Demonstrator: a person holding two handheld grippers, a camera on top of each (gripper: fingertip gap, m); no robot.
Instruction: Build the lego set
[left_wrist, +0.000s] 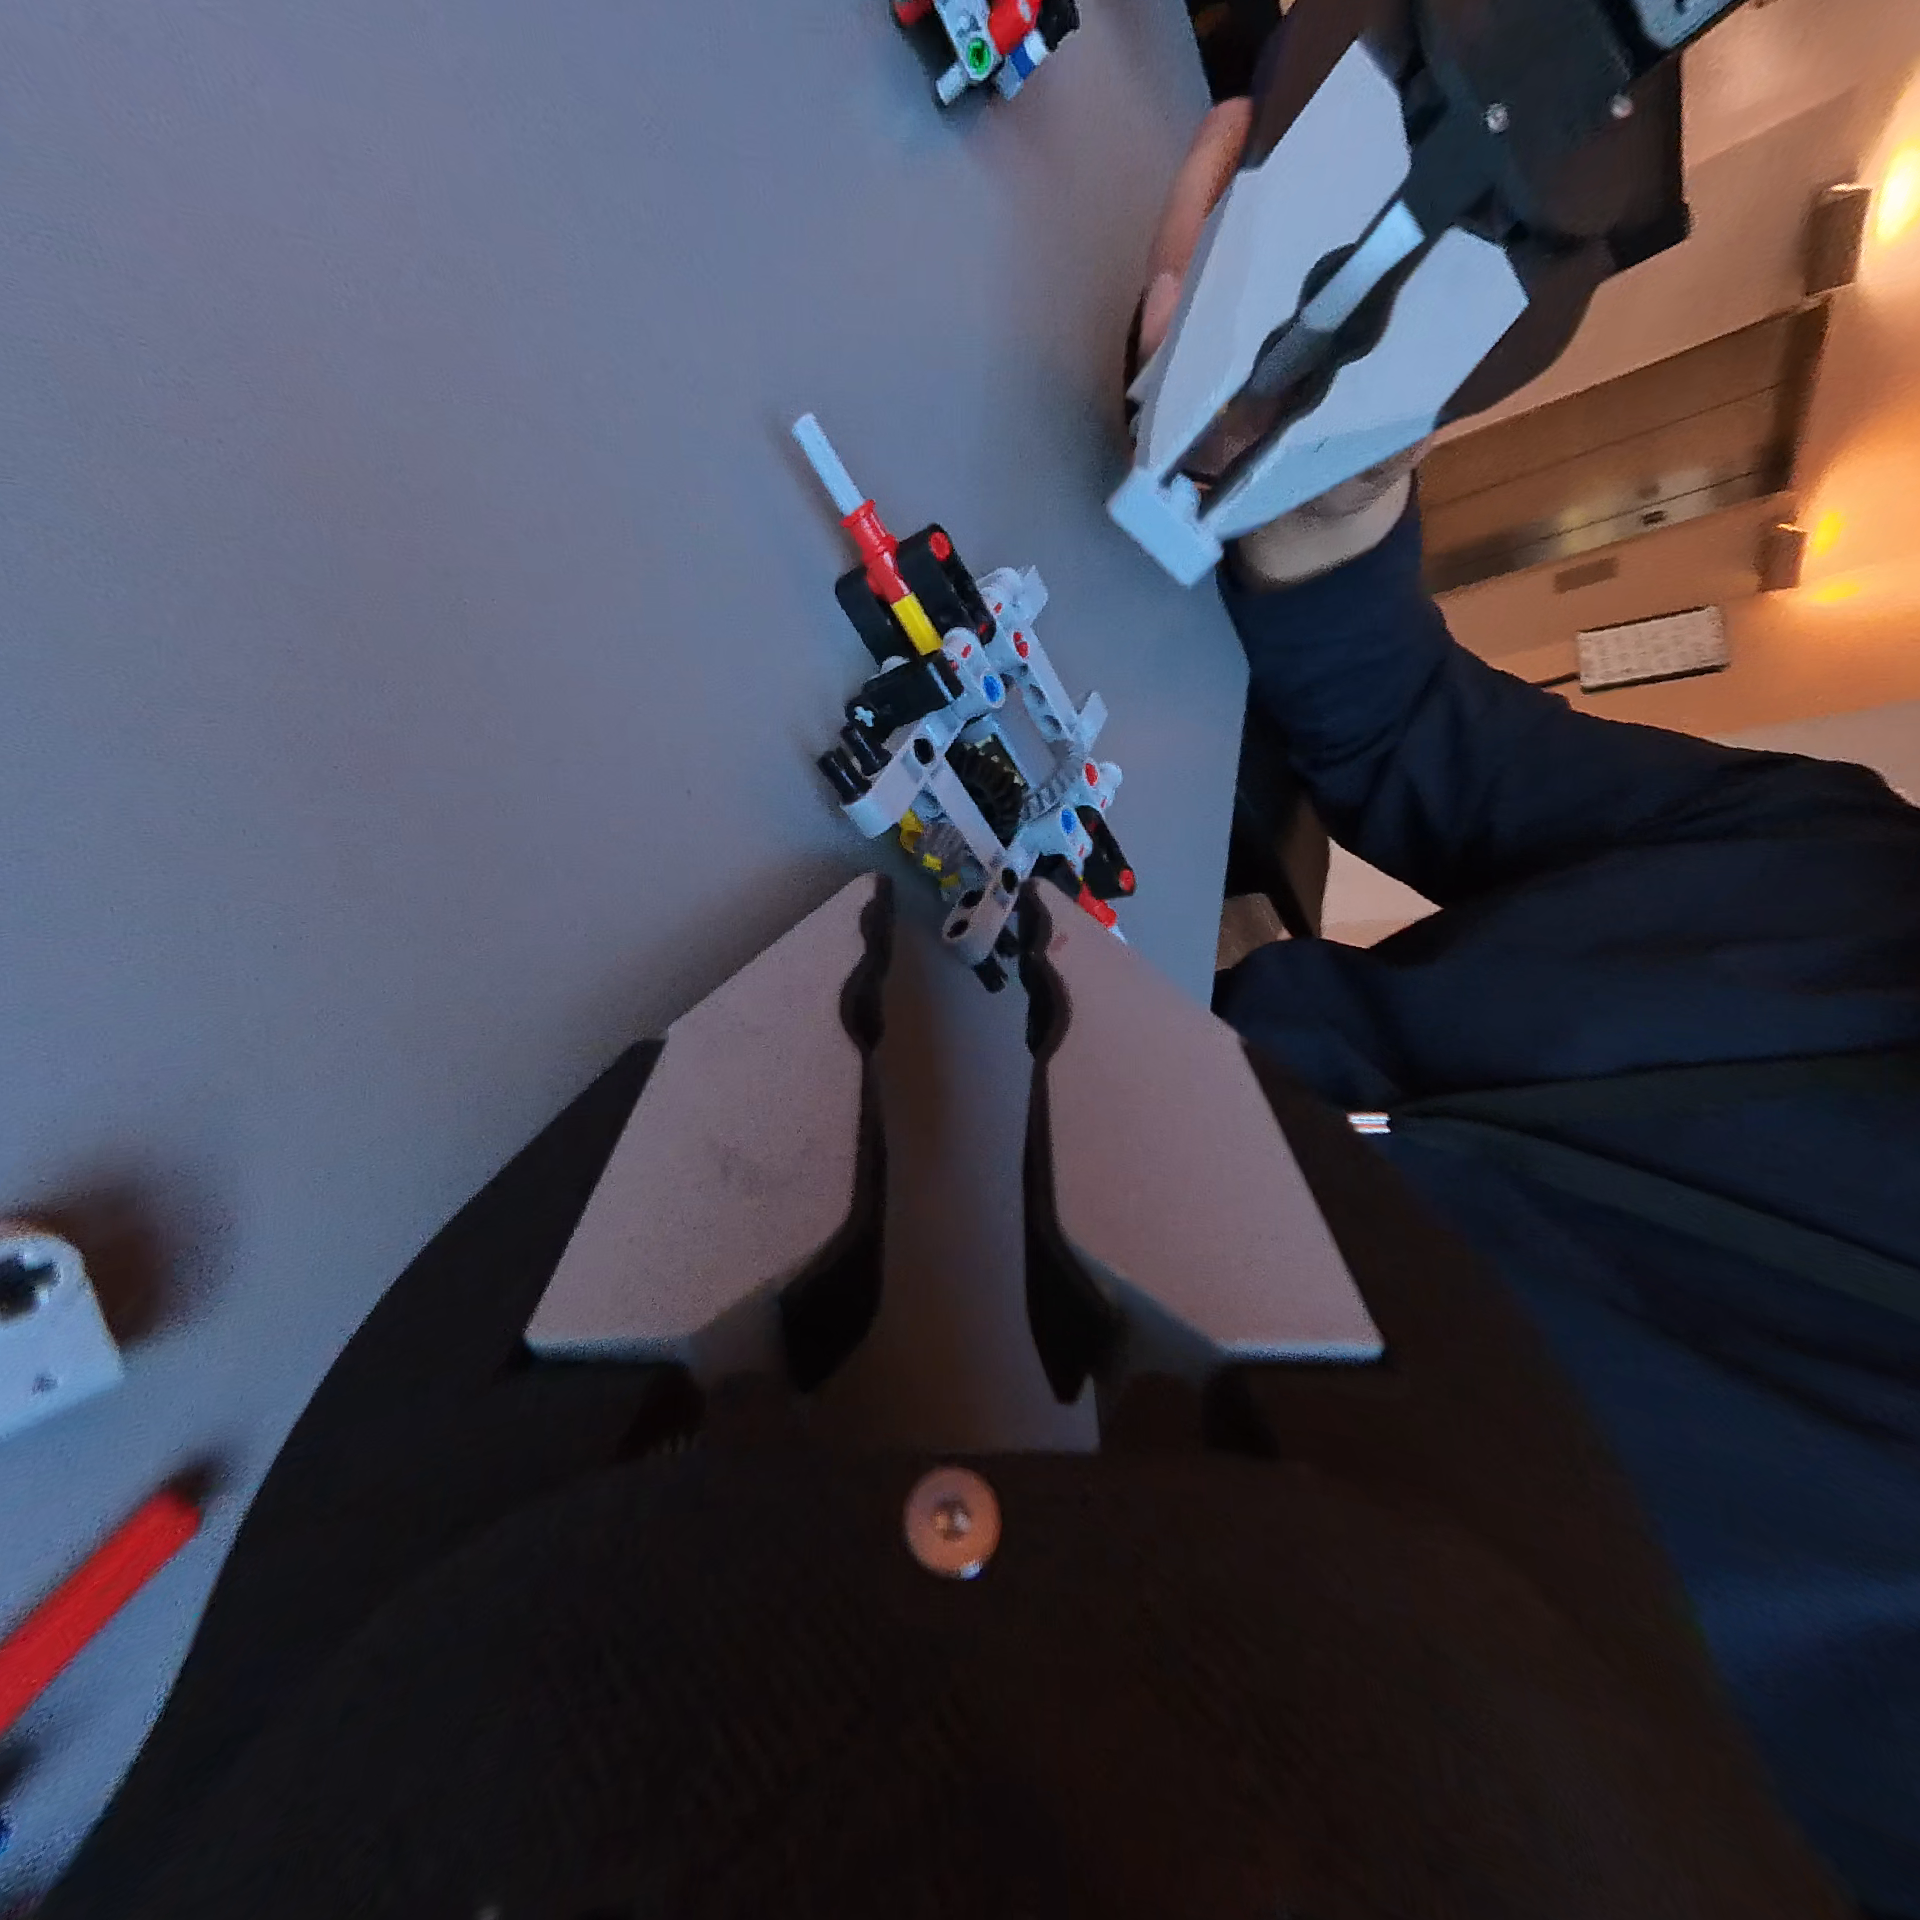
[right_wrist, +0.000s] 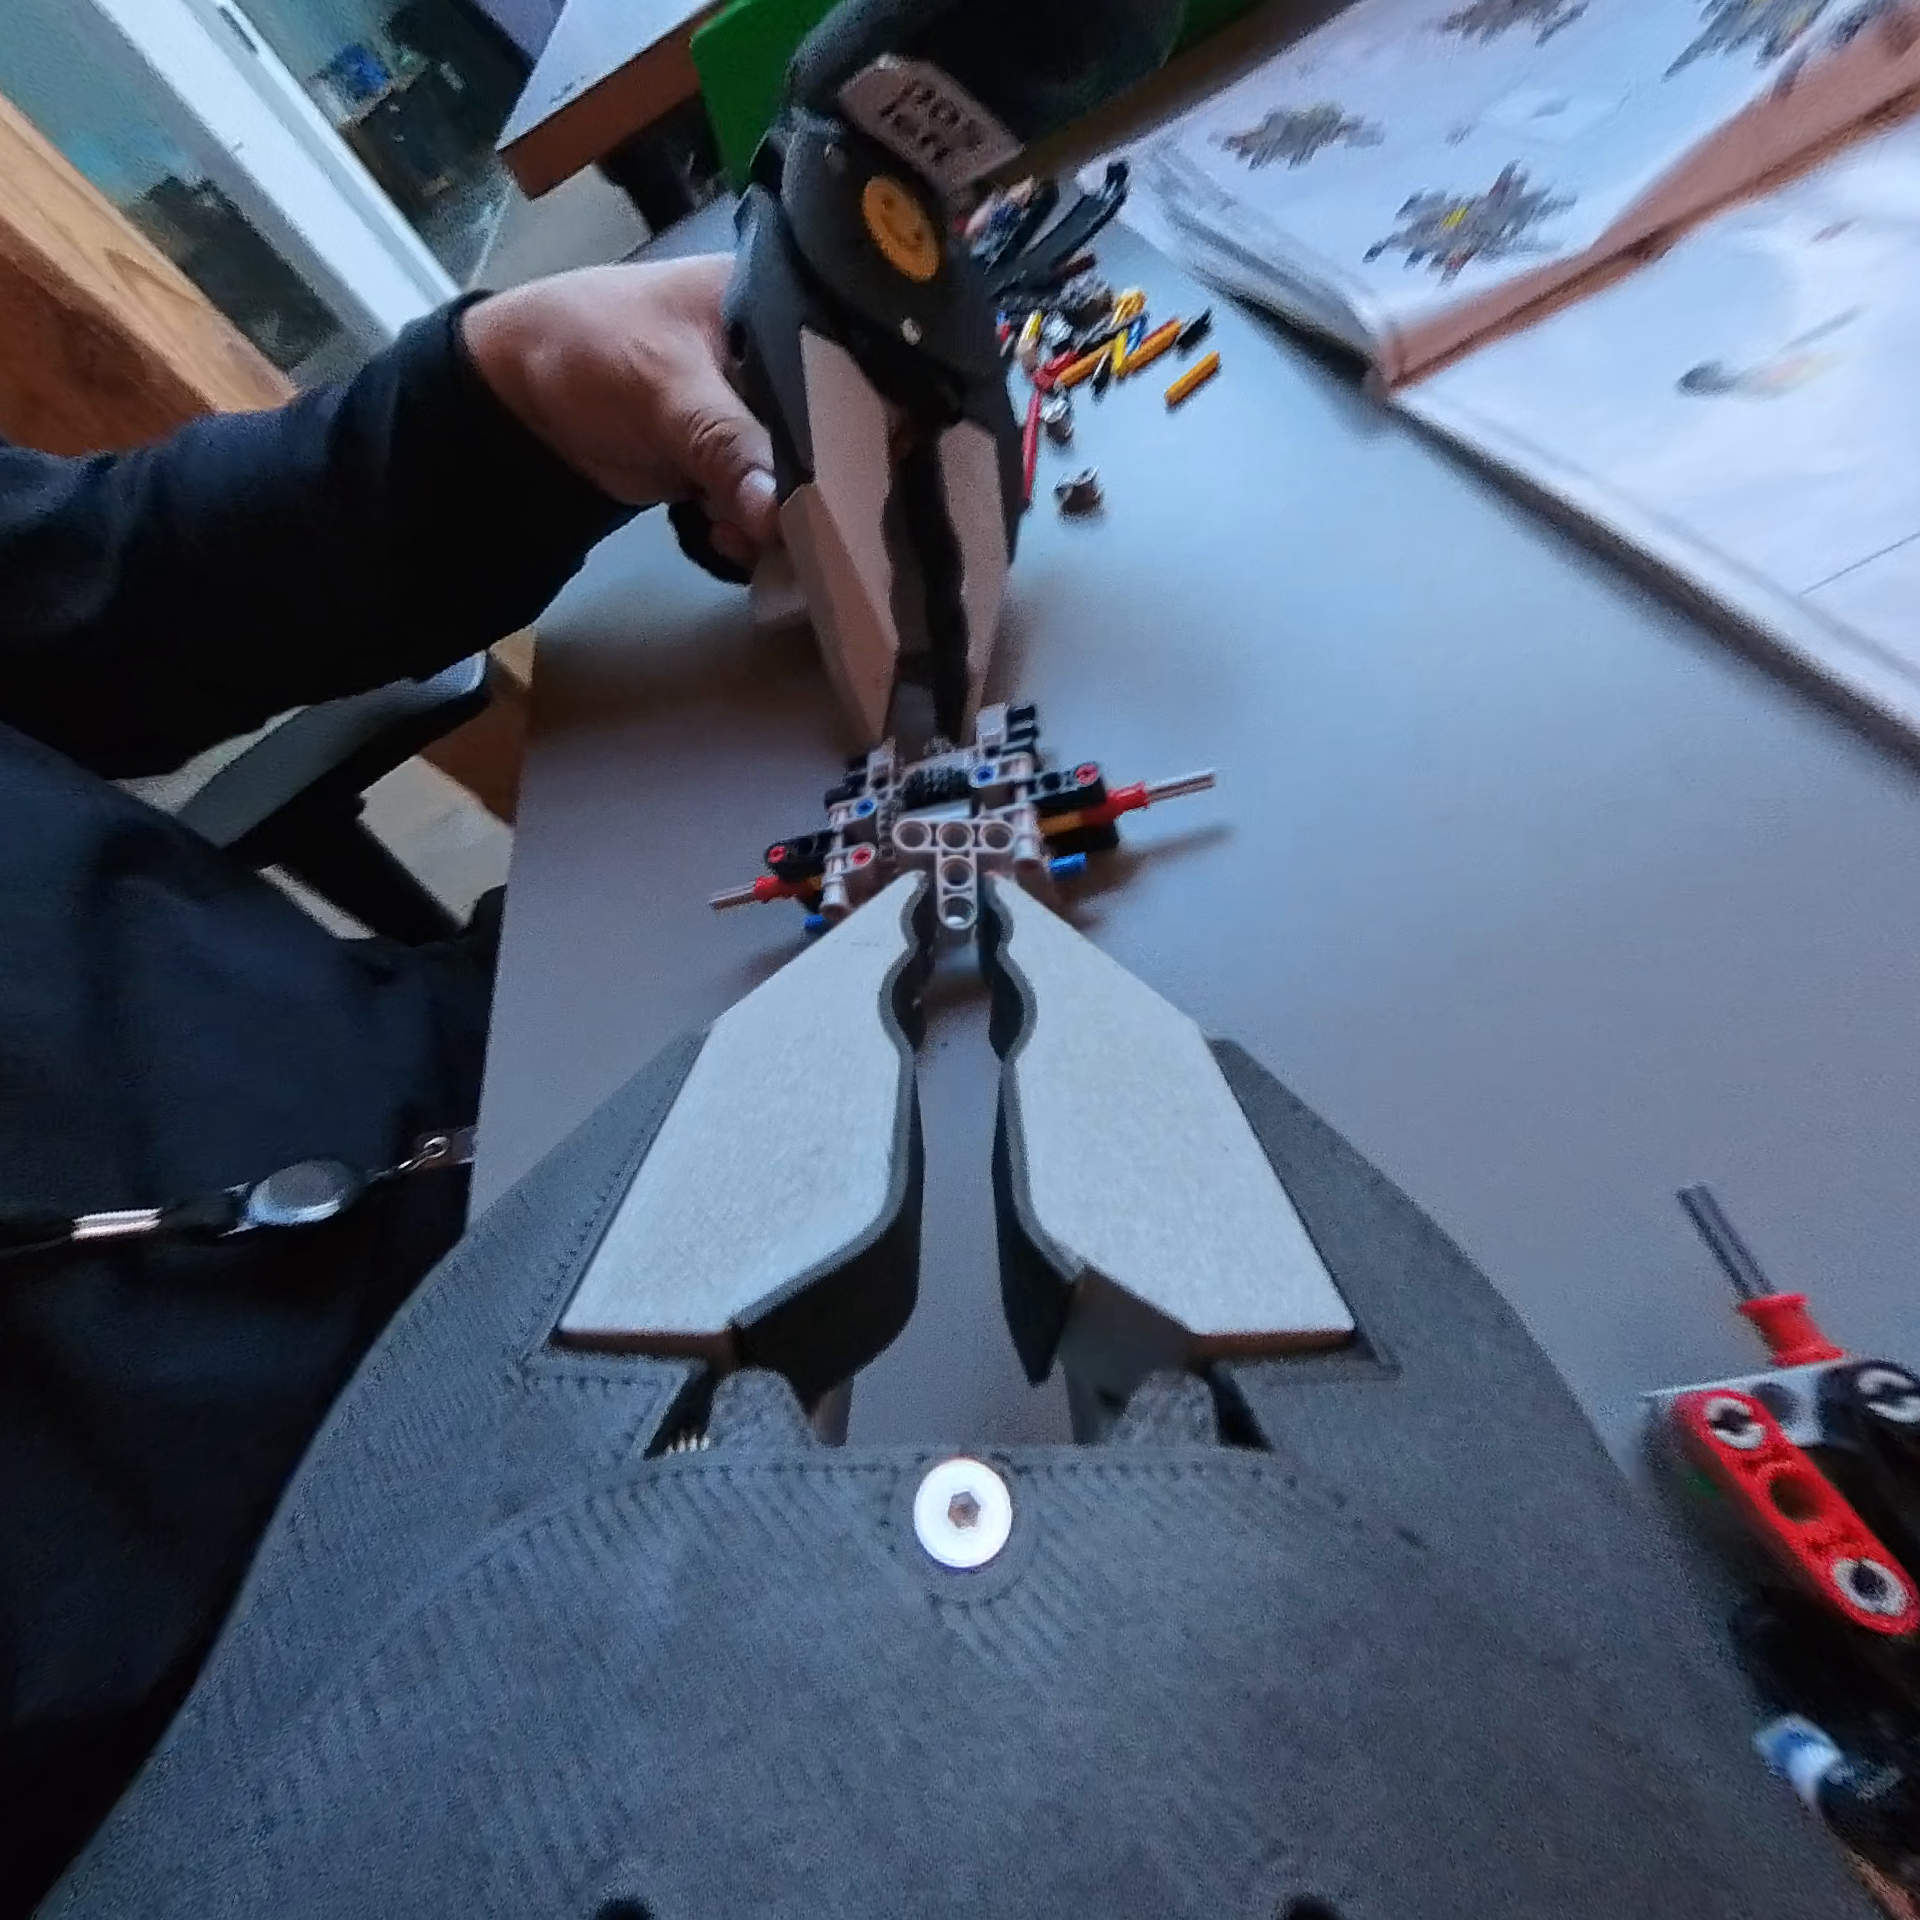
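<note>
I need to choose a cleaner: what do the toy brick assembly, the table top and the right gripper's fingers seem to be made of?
Brick assembly: hard moulded plastic, slightly glossy, with crisp pin holes.
Table top: smooth matte grey, probably laminate; not certain.
Right gripper's fingers: light grey, fine grainy matte face, likely printed plastic.

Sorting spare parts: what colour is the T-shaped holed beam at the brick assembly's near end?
Light grey T-shaped beam, clearest in the right wrist view.

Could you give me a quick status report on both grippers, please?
Left gripper open, tips at the brick assembly's near end. Right gripper shut on grey T-beam, apart from the assembly. Loose parts farther along the table.
</note>
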